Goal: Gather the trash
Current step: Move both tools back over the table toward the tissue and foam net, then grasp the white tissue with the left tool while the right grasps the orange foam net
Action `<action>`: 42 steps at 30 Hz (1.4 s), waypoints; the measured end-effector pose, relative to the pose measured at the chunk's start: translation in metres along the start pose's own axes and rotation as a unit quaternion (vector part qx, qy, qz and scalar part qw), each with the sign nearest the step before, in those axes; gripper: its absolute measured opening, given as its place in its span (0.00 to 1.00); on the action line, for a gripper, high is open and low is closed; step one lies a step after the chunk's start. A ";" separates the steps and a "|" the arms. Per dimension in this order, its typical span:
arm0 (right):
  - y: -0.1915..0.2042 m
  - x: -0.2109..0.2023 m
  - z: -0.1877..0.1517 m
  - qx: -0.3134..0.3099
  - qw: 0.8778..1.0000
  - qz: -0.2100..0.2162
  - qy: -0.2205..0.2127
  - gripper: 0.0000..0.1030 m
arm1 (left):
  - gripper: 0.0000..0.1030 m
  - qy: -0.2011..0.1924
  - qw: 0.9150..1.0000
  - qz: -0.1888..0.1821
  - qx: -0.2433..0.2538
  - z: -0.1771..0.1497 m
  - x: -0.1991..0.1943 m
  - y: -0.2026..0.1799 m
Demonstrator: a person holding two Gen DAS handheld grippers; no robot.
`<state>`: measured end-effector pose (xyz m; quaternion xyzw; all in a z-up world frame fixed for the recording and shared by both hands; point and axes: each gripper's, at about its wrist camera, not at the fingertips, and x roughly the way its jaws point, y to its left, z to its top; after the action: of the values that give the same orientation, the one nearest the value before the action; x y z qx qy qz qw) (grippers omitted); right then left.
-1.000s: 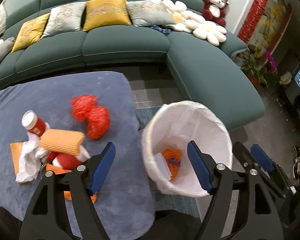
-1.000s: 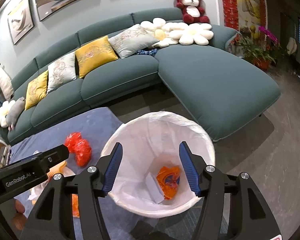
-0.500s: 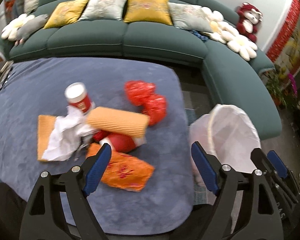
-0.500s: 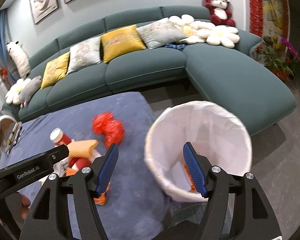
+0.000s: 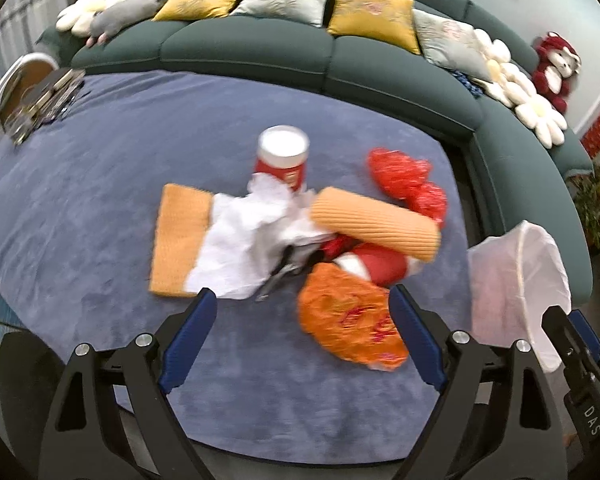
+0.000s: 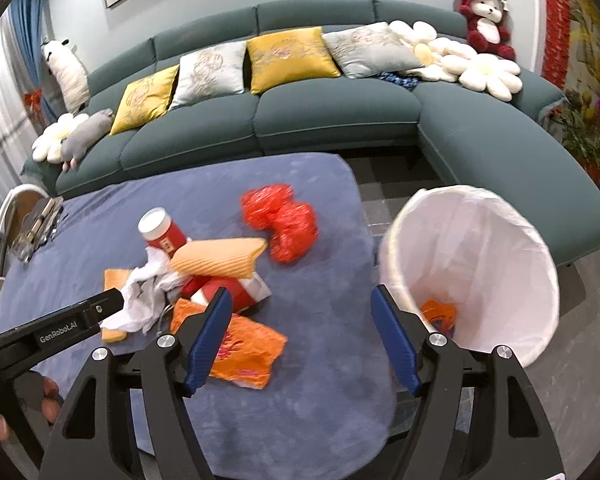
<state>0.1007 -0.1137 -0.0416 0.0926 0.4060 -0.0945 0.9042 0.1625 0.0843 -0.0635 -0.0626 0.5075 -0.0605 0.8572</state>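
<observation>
1. While I look down both wrist cameras, my left gripper [image 5: 300, 332] hangs above the blue-covered table [image 5: 100, 184] with its jaws spread wide and nothing between them.
2. My right gripper [image 6: 300, 332] is likewise spread apart and carries nothing; it sits over the table's edge, between the trash pile and the bin.
3. I see the white-lined trash bin [image 6: 512, 248] standing on the floor just beside the table's right end, tilted toward my right camera.
4. Inside it, at the bottom, lies an orange wrapper [image 6: 438, 312]; part of the bottom is hidden behind my right fingertip, so I cannot tell what else it holds.
5. On the table, the trash sits in one loose heap: a red paper cup [image 5: 282, 156] with a white lid stands upright at the back, touching crumpled white paper [image 5: 244, 240].
6. A ribbed orange roll [image 5: 374, 222] lies across the heap, over a red and white can [image 5: 376, 266] on its side.
7. An orange snack bag [image 5: 350, 320] lies nearest my left gripper, just beside the can.
8. A flat orange cloth [image 5: 178, 236] is partly under the white paper on the left.
9. A crumpled red plastic bag [image 6: 280, 222] sits a little apart, toward the bin.
10. Beyond the table I see a green sofa [image 6: 328, 116] with cushions.
</observation>
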 end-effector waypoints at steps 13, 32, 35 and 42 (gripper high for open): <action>0.057 0.035 -0.009 -0.024 0.999 0.012 0.039 0.68 | 0.85 0.020 0.999 0.016 -0.036 -0.003 0.013 0.075; 0.078 0.089 -0.019 -0.035 0.995 0.004 0.093 0.72 | 0.85 0.063 0.997 0.010 -0.045 -0.001 0.059 0.099; 0.074 0.095 -0.009 -0.029 0.996 -0.003 0.086 0.73 | 0.85 0.063 0.997 0.005 -0.034 0.009 0.067 0.089; 0.062 0.120 0.023 -0.005 0.997 -0.012 0.078 0.73 | 0.77 0.071 0.997 0.001 -0.002 0.028 0.092 0.066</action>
<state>0.2105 -0.0711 -0.1108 0.0906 0.4772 -0.0955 0.8689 0.2337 0.1352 -0.1412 -0.0593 0.5672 -0.0633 0.8190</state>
